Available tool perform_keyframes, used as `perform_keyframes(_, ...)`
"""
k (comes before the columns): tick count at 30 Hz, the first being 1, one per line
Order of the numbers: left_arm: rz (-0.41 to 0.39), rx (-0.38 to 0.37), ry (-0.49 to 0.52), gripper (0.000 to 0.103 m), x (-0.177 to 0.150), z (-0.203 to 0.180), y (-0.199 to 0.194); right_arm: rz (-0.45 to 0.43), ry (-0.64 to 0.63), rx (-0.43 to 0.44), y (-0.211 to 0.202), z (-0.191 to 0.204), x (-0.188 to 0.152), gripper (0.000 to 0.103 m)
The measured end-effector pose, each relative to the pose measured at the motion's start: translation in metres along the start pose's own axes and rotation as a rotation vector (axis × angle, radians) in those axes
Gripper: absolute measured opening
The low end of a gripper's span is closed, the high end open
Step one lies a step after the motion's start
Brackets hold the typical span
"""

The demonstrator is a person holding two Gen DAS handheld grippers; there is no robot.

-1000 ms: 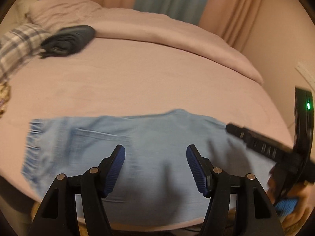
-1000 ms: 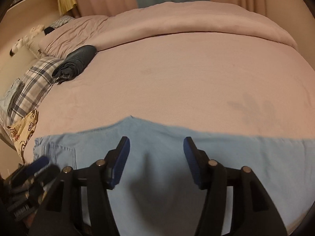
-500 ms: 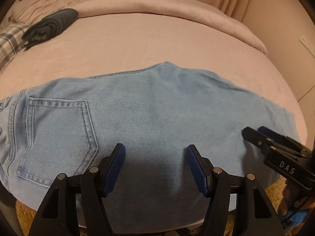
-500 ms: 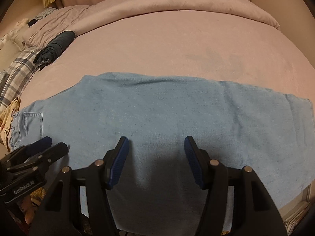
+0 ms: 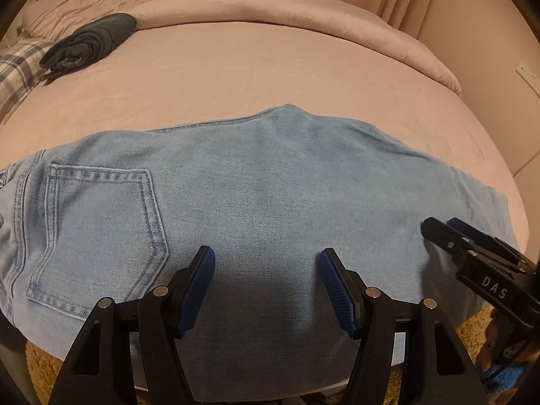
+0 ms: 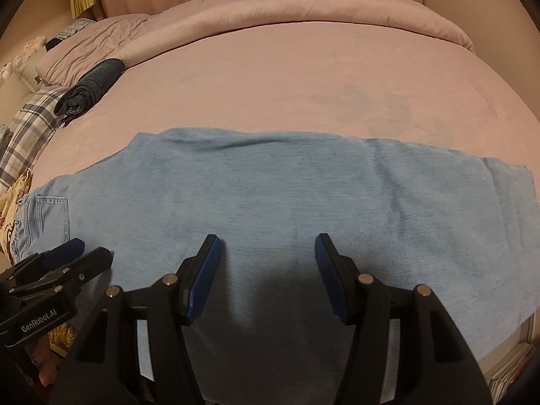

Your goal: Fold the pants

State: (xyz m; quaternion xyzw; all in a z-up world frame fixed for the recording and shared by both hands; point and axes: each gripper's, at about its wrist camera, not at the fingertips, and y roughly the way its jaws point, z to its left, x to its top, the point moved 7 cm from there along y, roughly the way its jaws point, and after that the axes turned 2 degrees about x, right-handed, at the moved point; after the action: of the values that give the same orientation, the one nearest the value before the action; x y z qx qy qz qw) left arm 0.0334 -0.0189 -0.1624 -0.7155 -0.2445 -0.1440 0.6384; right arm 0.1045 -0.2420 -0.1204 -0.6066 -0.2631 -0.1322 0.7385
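pants [image 5: 270, 202]: light-blue denim, laid flat across near edge of pink bed [image 5: 270, 67], spread beneath both jaw pairs | left gripper [image 5: 266, 283]: jaws parted, nothing grasped; back pocket lies left of them | right gripper [image 6: 268, 270]: jaws parted, nothing grasped

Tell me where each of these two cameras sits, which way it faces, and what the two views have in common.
Left wrist: on the left gripper, angled down at the jeans, pocket end; its two fingers show, with the right gripper at right.
Right wrist: on the right gripper, angled down at the jeans' leg end; its two fingers show, with the left gripper at left.
Shared: jeans, pink bed, dark folded garment, plaid cloth, each other's gripper.
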Motion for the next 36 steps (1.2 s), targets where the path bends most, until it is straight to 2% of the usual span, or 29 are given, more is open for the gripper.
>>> perform_keyframes(13, 0.039, 0.038, 0.008, 0.066, 0.012, -0.008, 0.001, -0.028, 0.111, -0.057, -0.017, -0.043, 0.001, 0.058)
perform_keyframes(18, 0.006, -0.044, -0.014, 0.066, 0.024, -0.021, -0.017, -0.08, 0.166, -0.102, -0.045, -0.067, 0.003, 0.06)
perform_keyframes(22, -0.04, -0.075, 0.025, 0.067, 0.036, -0.041, -0.035, -0.123, 0.212, -0.129, -0.064, -0.086, 0.005, 0.071)
perform_keyframes(24, -0.057, -0.09, 0.045, 0.077, 0.04, -0.05, -0.04, -0.145, 0.24, -0.134, -0.074, -0.097, 0.006, 0.071)
perform_keyframes(26, -0.077, -0.114, 0.066, 0.079, 0.042, -0.062, -0.044, -0.155, 0.256, -0.14, -0.081, -0.104, 0.005, 0.071)
perform_keyframes(31, -0.084, -0.148, 0.092, 0.079, 0.041, -0.081, -0.044, -0.179, 0.285, -0.155, -0.091, -0.118, 0.003, 0.072)
perform_keyframes(36, -0.055, -0.172, 0.073, 0.079, 0.031, -0.089, -0.039, -0.18, 0.31, -0.175, -0.094, -0.129, 0.001, 0.073)
